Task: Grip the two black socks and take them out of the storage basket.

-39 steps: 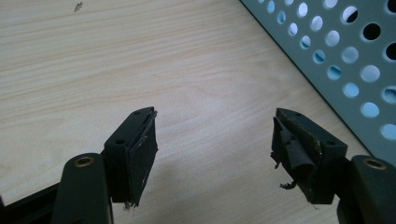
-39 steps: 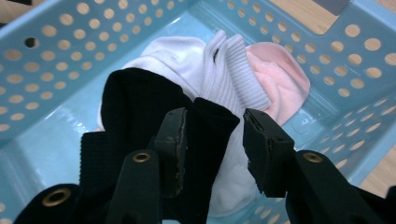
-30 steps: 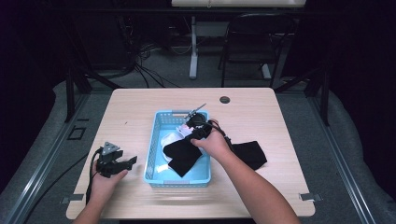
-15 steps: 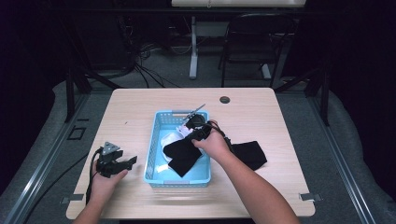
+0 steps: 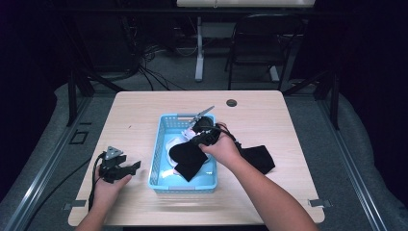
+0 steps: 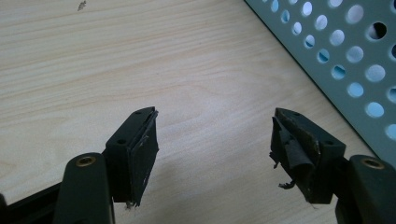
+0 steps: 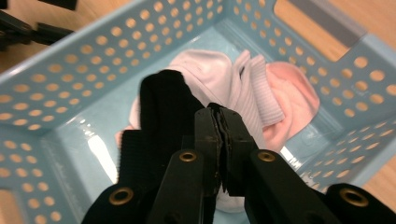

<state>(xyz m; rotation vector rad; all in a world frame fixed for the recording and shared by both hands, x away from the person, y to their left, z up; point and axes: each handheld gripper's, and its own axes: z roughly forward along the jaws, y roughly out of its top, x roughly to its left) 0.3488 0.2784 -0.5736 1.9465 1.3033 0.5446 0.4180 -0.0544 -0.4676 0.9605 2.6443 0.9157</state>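
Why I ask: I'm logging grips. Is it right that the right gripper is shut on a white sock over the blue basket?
Not quite: the right gripper is shut on a black sock, not a white one, over the blue basket, as the right gripper view shows.

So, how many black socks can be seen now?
2: one black sock hangs over the blue basket from the right gripper; another black sock lies on the table right of it. More may be hidden.

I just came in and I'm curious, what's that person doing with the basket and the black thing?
A person is working at a wooden table with a gripper in each hand. The right gripper is shut on a black sock over the blue basket, which holds white and pink socks. Another black sock lies beside the basket. The left gripper rests open on the table.
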